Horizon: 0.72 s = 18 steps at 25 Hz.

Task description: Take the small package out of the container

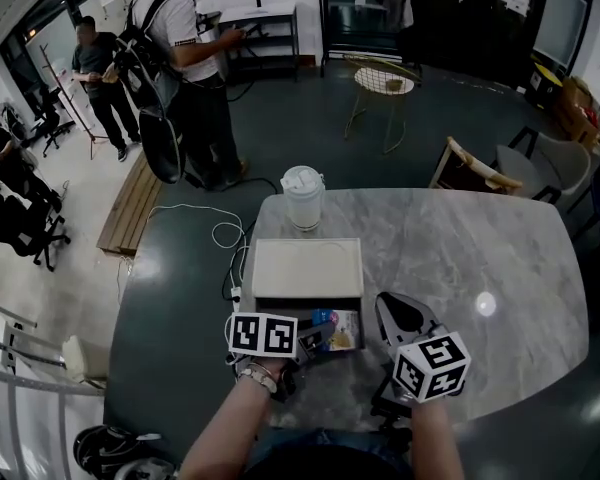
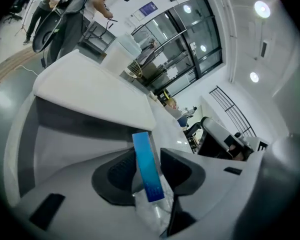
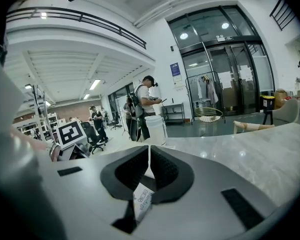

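A grey marble table [image 1: 460, 268] stands on a dark floor [image 1: 280, 128] in a big glass-fronted hall. Two people [image 1: 185, 48] stand far left, a wire side table [image 1: 380, 83] far back, and a chair [image 1: 470, 173] at the table's far right edge.

A white box [image 1: 307, 268] lies near the middle of the table with its pale lid laid back to the far side. A white lidded tub [image 1: 302, 196] stands just beyond it.

The left gripper [image 2: 146, 156] pinches the small package [image 2: 149, 174], blue-edged and upright, at the near right corner of the box's dark inside. I cannot tell whether it is clear of the box.

To the right of the box, the right gripper [image 3: 149, 151] has its jaws pressed together on a thin white printed slip [image 3: 142, 201].
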Each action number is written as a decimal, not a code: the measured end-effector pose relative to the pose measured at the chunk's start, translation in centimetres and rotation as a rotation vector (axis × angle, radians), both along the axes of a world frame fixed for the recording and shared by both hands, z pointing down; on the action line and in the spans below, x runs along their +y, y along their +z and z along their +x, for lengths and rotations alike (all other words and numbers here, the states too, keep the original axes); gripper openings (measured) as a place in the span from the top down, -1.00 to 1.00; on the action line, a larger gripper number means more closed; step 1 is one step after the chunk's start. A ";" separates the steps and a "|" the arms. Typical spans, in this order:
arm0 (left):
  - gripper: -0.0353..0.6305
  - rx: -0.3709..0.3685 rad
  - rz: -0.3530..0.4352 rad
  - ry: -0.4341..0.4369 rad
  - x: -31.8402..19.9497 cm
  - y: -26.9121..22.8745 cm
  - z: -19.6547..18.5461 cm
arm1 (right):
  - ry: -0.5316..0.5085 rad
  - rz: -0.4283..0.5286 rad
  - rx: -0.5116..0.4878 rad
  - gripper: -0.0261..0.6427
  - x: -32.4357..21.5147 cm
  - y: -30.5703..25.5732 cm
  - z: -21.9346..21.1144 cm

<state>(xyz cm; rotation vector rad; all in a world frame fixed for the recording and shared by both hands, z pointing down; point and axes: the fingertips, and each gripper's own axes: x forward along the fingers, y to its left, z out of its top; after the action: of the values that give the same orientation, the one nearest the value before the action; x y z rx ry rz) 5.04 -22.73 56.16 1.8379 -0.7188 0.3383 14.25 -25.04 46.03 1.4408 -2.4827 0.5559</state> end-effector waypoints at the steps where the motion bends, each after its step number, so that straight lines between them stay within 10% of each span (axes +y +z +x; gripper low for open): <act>1: 0.52 -0.017 -0.018 -0.006 0.0 0.2 -0.1 | 0.002 0.002 -0.001 0.82 0.0 -0.1 0.0; 18: 0.60 0.035 0.020 -0.120 0.8 -1.9 -4.6 | 0.003 0.017 -0.022 0.82 0.3 -0.8 -0.2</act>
<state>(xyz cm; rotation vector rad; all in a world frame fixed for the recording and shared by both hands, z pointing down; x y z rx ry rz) 0.41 -21.90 54.27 1.8062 -0.8065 0.2211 14.02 -24.76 45.18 1.4519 -2.5086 0.5553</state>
